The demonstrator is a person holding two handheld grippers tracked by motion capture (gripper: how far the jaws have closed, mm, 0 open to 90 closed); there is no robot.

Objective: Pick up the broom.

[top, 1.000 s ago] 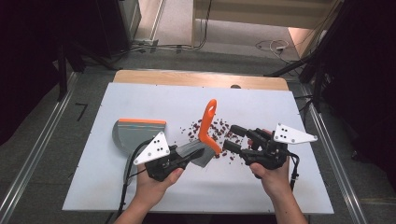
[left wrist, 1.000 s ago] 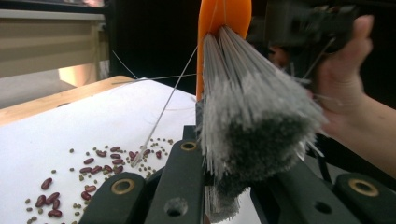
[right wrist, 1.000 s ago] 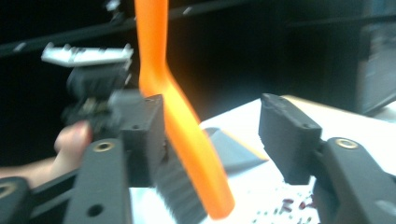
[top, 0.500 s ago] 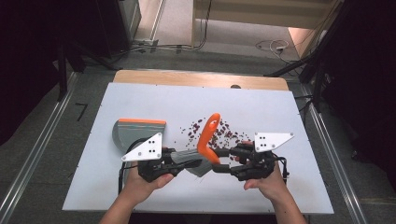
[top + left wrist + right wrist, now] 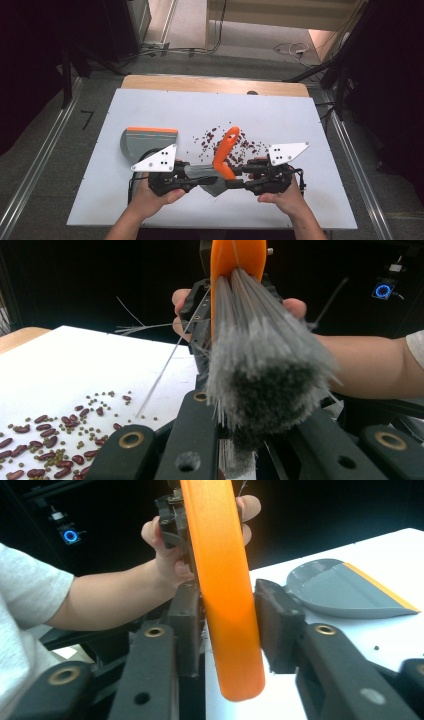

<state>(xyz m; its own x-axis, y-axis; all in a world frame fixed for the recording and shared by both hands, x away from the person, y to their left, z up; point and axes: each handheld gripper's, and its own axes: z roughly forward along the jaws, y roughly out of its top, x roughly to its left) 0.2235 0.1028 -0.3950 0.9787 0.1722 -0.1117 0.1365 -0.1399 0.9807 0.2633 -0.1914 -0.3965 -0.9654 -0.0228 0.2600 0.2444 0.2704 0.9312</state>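
Brush handoff in progress, sweep not started

Landmark: the spill of beans [image 5: 227, 142] mid-table. Brush [image 5: 220, 165] sits just on the near side of it, lifted off the board, orange handle [image 5: 226, 150] tilting up over the near edge of the spill. Grey dustpan [image 5: 147, 145] lies flat to the left of the beans, well apart from them, nothing in it as far as I can see.

Left gripper [image 5: 187, 177]: jaws pressed tight on the bristle end of the brush; bristles [image 5: 265, 375] bunch up between them in the left gripper view.

Right gripper [image 5: 227, 625]: jaws have just been closing, handle between them. Left pad looks to be against the orange, right pad shows a thin gap, so probably not clamped yet; the angle is poor, can't be sure.

Status:
- done: brush picked up, brought between both hands
- in hand: moving the grip from bristles to handle
- left: right clamps, left lets go, left takes the dustpan, sweep beans into it

Beans lie scattered, red ones plus small green ones [image 5: 95, 402]
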